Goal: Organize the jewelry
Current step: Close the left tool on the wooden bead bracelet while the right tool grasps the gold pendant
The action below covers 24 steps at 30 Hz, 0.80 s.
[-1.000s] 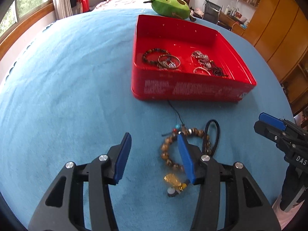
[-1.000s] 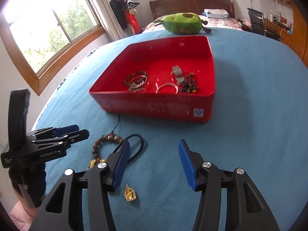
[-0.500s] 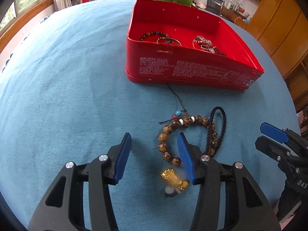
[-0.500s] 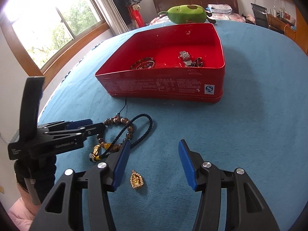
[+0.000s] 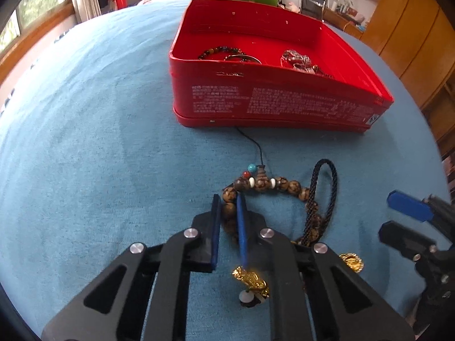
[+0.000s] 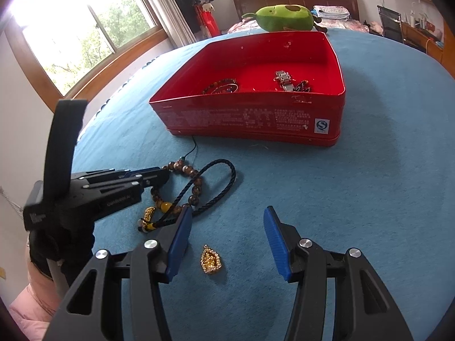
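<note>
A brown wooden bead bracelet (image 5: 273, 184) with a gold charm (image 5: 250, 280) lies on the blue cloth in front of the red tin (image 5: 273, 105). My left gripper (image 5: 229, 201) is shut on the bracelet's left side, at cloth level; it also shows in the right wrist view (image 6: 159, 174). A black braided cord (image 6: 219, 182) overlaps the bracelet (image 6: 193, 183). A gold pendant (image 6: 210, 260) lies between the fingers of my open, empty right gripper (image 6: 226, 228), which hovers above it. The tin (image 6: 250, 119) holds several bracelets (image 6: 220, 85).
A green avocado plush (image 6: 284, 18) sits behind the tin. Blue cloth (image 5: 85, 142) covers the table all round. A window is at the left, wooden cabinets at the right. The right gripper's fingers show at the left wrist view's right edge (image 5: 409, 207).
My left gripper moved forward and down and closed on the left side of the bead bracelet. The right gripper dropped lower and closer over the gold pendant, still open.
</note>
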### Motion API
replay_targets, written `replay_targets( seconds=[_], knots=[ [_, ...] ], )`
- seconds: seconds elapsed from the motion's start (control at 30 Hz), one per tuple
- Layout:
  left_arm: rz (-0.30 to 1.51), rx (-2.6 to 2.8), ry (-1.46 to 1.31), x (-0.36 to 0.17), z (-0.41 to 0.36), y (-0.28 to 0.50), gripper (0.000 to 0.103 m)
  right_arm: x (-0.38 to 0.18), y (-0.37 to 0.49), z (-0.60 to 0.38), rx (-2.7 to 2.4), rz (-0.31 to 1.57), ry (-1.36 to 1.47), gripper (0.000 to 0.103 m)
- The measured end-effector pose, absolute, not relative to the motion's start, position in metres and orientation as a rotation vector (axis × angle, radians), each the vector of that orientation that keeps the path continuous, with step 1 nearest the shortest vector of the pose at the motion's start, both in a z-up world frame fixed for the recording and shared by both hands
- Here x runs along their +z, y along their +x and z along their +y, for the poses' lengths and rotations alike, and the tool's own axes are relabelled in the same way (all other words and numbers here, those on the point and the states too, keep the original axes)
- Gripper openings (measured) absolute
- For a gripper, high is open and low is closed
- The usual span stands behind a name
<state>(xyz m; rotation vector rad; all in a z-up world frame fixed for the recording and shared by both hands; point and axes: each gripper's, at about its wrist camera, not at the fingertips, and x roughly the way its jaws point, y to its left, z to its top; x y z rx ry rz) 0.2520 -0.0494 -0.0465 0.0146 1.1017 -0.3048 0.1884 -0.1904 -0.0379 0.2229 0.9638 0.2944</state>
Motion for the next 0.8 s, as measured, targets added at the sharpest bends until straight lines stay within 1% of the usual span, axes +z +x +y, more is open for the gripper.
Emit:
replay_targets(
  seconds=[0.3, 0.43, 0.57, 0.7, 0.73, 0.77, 0.8],
  knots=[
    [1.046, -0.274, -0.103, -0.029, -0.008, 0.251, 0.009, -0.046, 0.183, -0.187, 0.324, 0.998, 0.218, 0.053],
    [1.046, -0.253, -0.118, -0.03, 0.005, 0.246, 0.009, -0.054, 0.178, -0.18, 0.344, 1.032, 0.182, 0.053],
    [1.069, -0.249, -0.125, -0.039, 0.011, 0.243, 0.009, -0.063, 0.172, -0.172, 0.357, 1.067, 0.144, 0.049],
    [1.077, -0.251, -0.12, -0.041, 0.011, 0.243, 0.009, -0.065, 0.169, -0.167, 0.343, 1.063, 0.1, 0.045],
    [1.078, -0.253, -0.119, -0.041, 0.011, 0.243, 0.009, -0.066, 0.169, -0.166, 0.346, 1.062, 0.089, 0.043],
    [1.078, -0.255, -0.118, -0.041, 0.01, 0.243, 0.01, -0.067, 0.168, -0.165, 0.347, 1.063, 0.079, 0.038],
    [1.079, -0.256, -0.117, -0.041, 0.01, 0.243, 0.01, -0.067, 0.167, -0.162, 0.341, 1.062, 0.051, 0.037]
  ],
)
